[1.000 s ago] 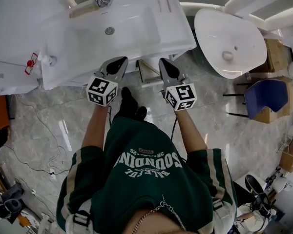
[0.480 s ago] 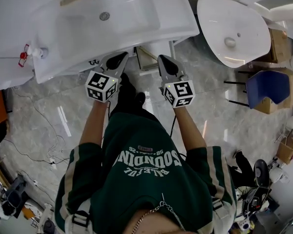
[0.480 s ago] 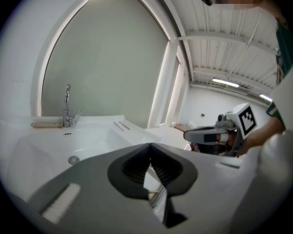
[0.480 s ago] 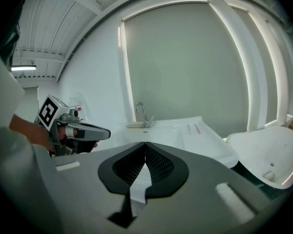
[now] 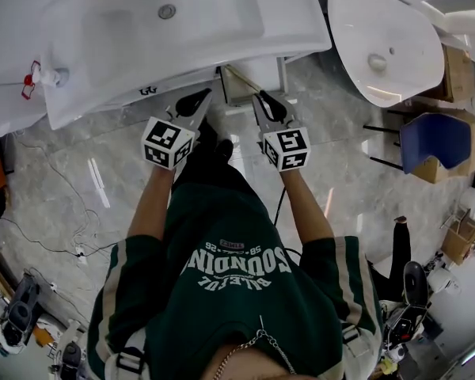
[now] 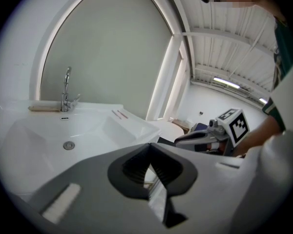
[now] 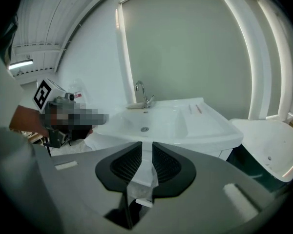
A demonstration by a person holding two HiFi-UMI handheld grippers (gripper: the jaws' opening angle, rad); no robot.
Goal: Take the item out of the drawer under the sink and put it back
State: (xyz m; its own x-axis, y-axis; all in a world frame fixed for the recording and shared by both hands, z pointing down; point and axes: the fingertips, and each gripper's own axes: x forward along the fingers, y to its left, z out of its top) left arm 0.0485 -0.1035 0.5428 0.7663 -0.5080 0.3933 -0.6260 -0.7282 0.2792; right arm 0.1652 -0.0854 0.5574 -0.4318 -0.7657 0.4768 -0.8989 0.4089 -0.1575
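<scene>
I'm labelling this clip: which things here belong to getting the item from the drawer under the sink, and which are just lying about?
Job: sink; cabinet under it; left gripper, shut; right gripper, empty, jaws just opening.
Lying about: oval white basin; blue chair; cardboard box.

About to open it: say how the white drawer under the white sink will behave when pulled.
The white drawer looks like a rigid glossy panel: it should probably slide, not flex, and may be slippery to grip. Tucked under the white ceramic sink, it seems unlikely to tip.
</scene>
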